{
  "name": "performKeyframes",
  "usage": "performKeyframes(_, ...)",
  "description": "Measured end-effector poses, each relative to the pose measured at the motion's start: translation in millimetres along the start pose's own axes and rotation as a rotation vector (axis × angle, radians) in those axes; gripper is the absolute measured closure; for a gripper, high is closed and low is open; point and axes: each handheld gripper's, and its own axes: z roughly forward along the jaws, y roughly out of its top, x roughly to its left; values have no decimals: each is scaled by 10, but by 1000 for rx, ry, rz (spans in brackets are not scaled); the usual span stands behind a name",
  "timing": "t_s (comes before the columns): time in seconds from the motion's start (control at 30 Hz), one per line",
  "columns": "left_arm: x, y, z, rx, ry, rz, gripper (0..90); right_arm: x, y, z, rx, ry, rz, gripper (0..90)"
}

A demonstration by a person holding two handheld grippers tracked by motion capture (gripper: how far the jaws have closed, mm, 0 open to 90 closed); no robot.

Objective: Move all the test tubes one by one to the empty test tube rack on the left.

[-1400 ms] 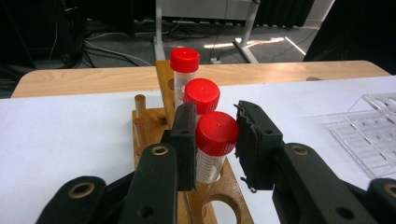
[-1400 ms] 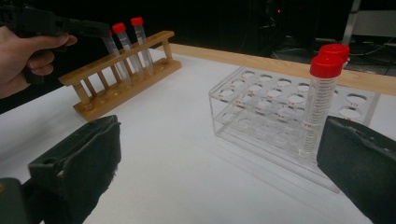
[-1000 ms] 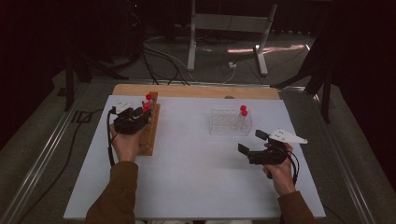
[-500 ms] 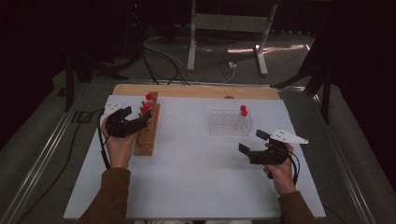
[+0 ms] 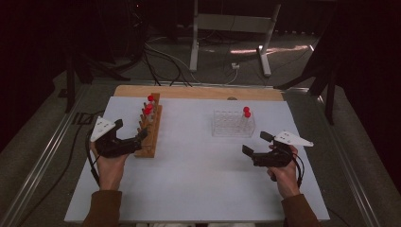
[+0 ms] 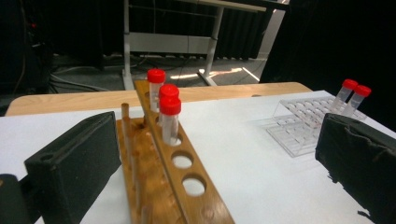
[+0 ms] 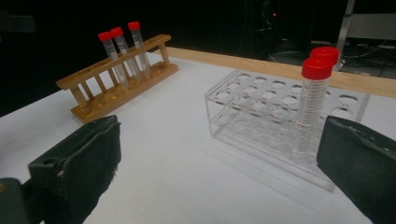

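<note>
Left gripper (image 5: 142, 135): jaws wide, just been opening, nothing between them, at the near end of the wooden rack (image 5: 148, 130) (three red-capped tubes (image 6: 170, 119) seated far end). Right gripper (image 5: 254, 144): jaws open, empty, near the clear rack (image 5: 231, 124).

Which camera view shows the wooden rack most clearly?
The left gripper view: the wooden rack lies close, its empty holes and three red-capped tubes clear. The right gripper view shows it whole but farther off; the high view shows it small, beside the left claw.
</note>
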Motion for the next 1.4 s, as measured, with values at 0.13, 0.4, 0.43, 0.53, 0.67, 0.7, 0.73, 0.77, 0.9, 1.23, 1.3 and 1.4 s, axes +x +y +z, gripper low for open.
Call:
performKeyframes(0.13,-8,-119,-132,-18,10,3,7,15,18,-3,-5,0,-4,0)
performKeyframes(0.4,-9,-278,-251,-17,49,19,7,18,109,-28,-20,-19,-22,0)
performKeyframes(0.43,0,-291,-264,-15,57,21,7,18,128,-30,-24,-20,-21,0)
performKeyframes(0.53,23,-326,-303,-23,71,6,7,3,188,-14,-30,-30,-28,0)
performKeyframes(0.67,54,-344,-346,-27,75,-8,7,-37,257,55,-24,-52,-30,0)
performKeyframes(0.7,60,-345,-351,-26,74,-10,7,-58,274,81,-19,-58,-29,0)
performKeyframes(0.73,63,-346,-353,-26,74,-13,8,-81,290,109,-17,-65,-27,0)
performKeyframes(0.77,63,-347,-353,-25,76,-13,7,-102,303,137,-18,-75,-23,16)
performKeyframes(0.9,59,-343,-350,-27,64,-19,8,-188,330,276,-3,-116,-21,33)
performKeyframes(1.23,59,-356,-331,-26,63,-31,8,-395,279,582,65,-220,-12,188)
performKeyframes(1.3,50,-364,-315,-20,60,-28,8,-433,250,619,72,-226,-3,276)
performKeyframes(1.4,30,-369,-295,-17,56,-24,8,-464,207,677,82,-247,-4,402)
